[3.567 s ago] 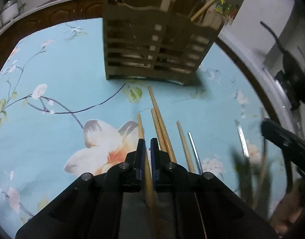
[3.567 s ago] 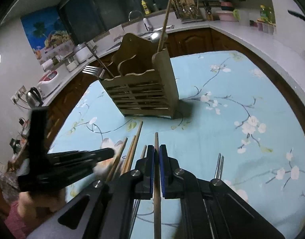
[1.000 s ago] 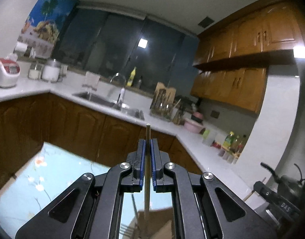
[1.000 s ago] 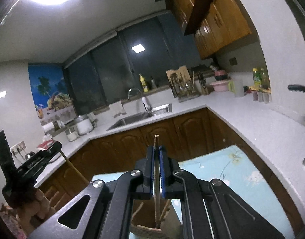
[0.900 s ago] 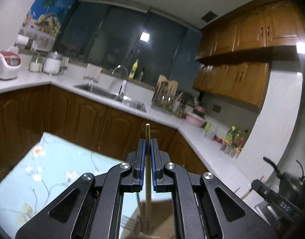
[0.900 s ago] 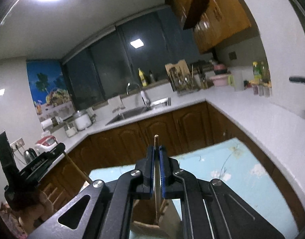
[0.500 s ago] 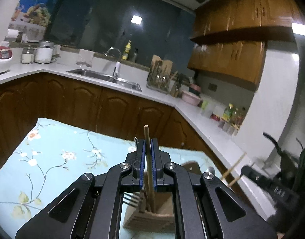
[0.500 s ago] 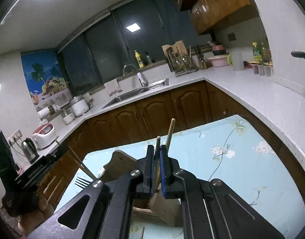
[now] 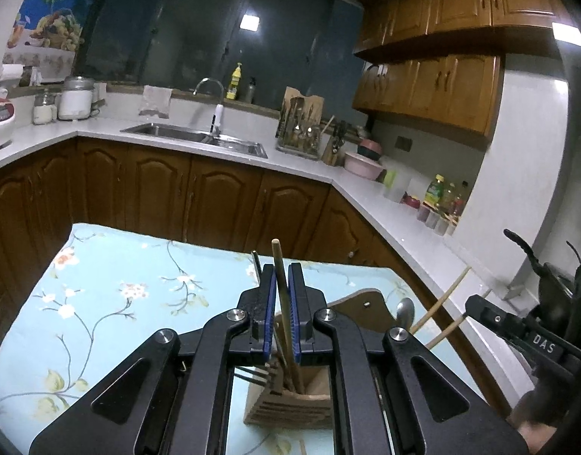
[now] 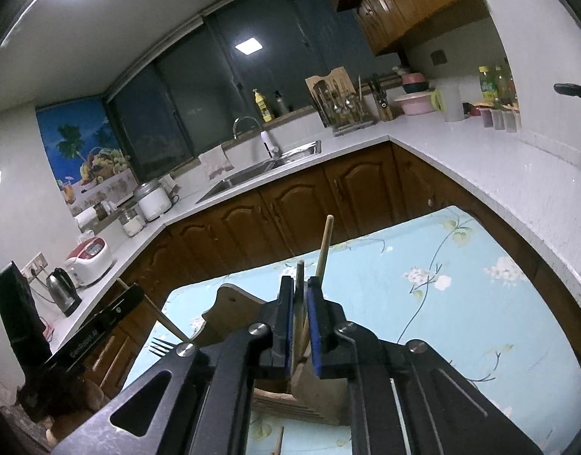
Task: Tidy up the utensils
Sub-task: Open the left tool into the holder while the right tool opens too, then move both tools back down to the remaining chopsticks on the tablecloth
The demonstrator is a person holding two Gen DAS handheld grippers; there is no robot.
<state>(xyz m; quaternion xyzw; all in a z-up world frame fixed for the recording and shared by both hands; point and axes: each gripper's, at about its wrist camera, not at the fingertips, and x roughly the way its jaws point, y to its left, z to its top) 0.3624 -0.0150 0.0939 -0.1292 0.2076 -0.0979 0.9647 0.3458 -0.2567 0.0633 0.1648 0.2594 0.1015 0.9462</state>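
Observation:
A slatted wooden utensil holder (image 9: 290, 404) stands on the blue flowered tablecloth (image 9: 101, 303). My left gripper (image 9: 282, 276) is shut on a wooden chopstick (image 9: 281, 265), which stands upright with its lower end inside the holder. In the right wrist view my right gripper (image 10: 300, 288) hangs over the same holder (image 10: 233, 303). Its jaws are opening, and a chopstick (image 10: 299, 276) stands loosely between the pads with its lower end in the holder. Just behind it another chopstick (image 10: 324, 242) leans in the holder. A fork (image 9: 252, 373) and a spoon (image 9: 404, 309) also stand in it.
One loose chopstick (image 10: 279, 440) lies on the cloth in front of the holder. Brown cabinets and a white counter (image 9: 328, 174) with a sink (image 9: 195, 136) wrap around the table's far sides. The right tool's black housing (image 9: 518, 335) shows at the left wrist view's right edge.
Both grippers tipped downward and sank, which brought the table and holder into view and the two chopsticks down into the holder. The right pads have parted slightly.

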